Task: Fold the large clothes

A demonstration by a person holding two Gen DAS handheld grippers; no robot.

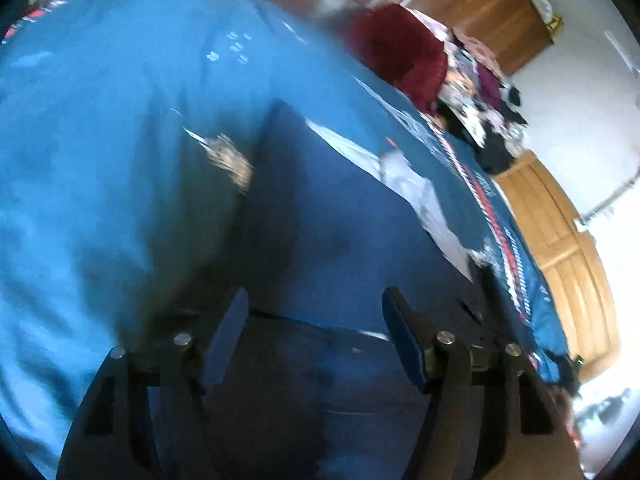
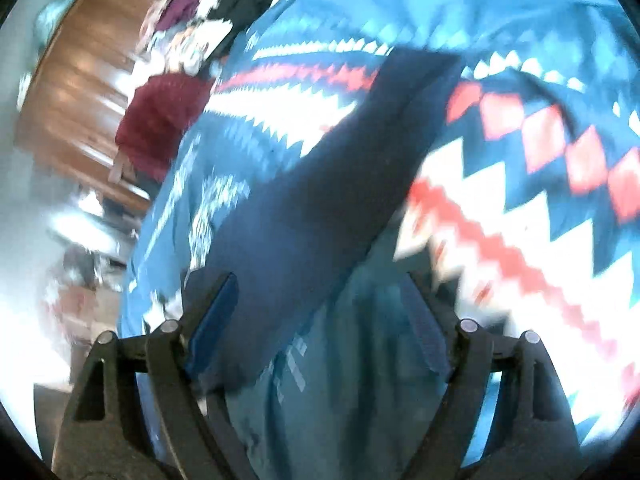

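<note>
A dark navy garment lies on the blue bedspread, a pale grey band running along its right edge. My left gripper hovers low over the garment's near end, open, with navy cloth showing between and under the fingers. In the right wrist view a long navy strip of the garment runs diagonally across the red and white zigzag bedspread. My right gripper is open, and the strip's lower end lies by its left finger. Both views are motion-blurred.
A maroon garment and a mixed pile of clothes sit at the bed's far side, also seen as the maroon garment in the right wrist view. A wooden wardrobe and wooden panels stand beyond the bed's edge.
</note>
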